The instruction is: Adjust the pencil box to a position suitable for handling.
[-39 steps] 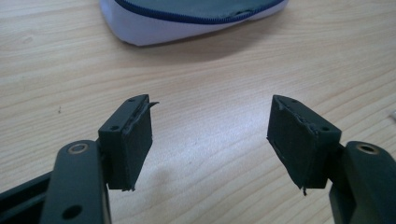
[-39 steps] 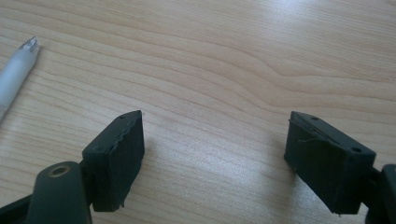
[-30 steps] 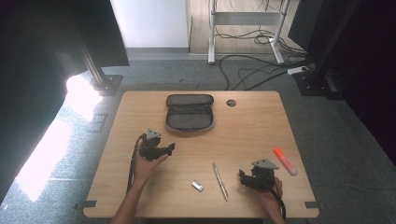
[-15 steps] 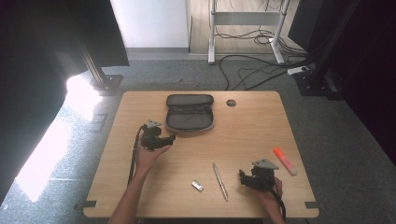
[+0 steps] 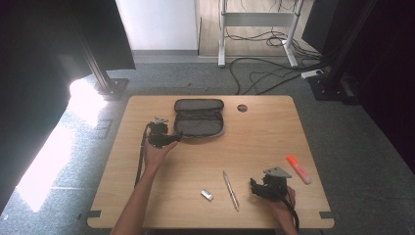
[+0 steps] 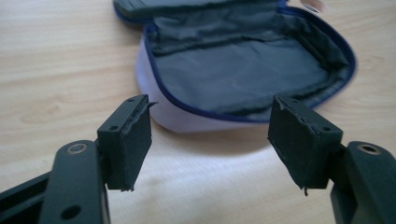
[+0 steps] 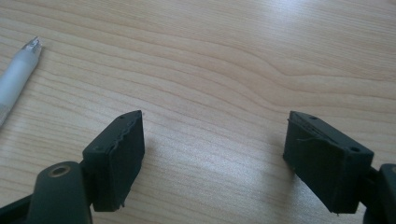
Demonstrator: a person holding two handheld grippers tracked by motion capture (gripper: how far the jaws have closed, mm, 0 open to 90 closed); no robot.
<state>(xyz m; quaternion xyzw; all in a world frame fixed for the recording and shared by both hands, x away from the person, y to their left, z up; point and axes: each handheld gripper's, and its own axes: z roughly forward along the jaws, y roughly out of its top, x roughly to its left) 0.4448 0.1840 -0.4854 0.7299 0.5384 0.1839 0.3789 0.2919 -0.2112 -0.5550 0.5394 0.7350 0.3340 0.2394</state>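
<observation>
An open grey pencil case (image 5: 199,119) lies at the back middle of the wooden table (image 5: 254,142), its dark lining and blue zip edge (image 6: 243,70) facing up. My left gripper (image 5: 172,138) is at the case's front left corner, open, jaws wide with nothing between them (image 6: 212,133). My right gripper (image 5: 254,187) rests near the front right edge, also open over bare wood (image 7: 212,154). A silver pen (image 5: 230,190) lies to its left, its white tip (image 7: 16,77) at the edge of the right gripper view.
A small silver eraser-like piece (image 5: 207,195) lies near the front edge left of the pen. An orange highlighter (image 5: 298,169) lies at the right side. A round cable hole (image 5: 242,107) is at the back. Cables (image 5: 264,73) run across the floor behind.
My left gripper has moved away from the front and toward the pencil case, ending at its front left corner. The right gripper has stayed put.
</observation>
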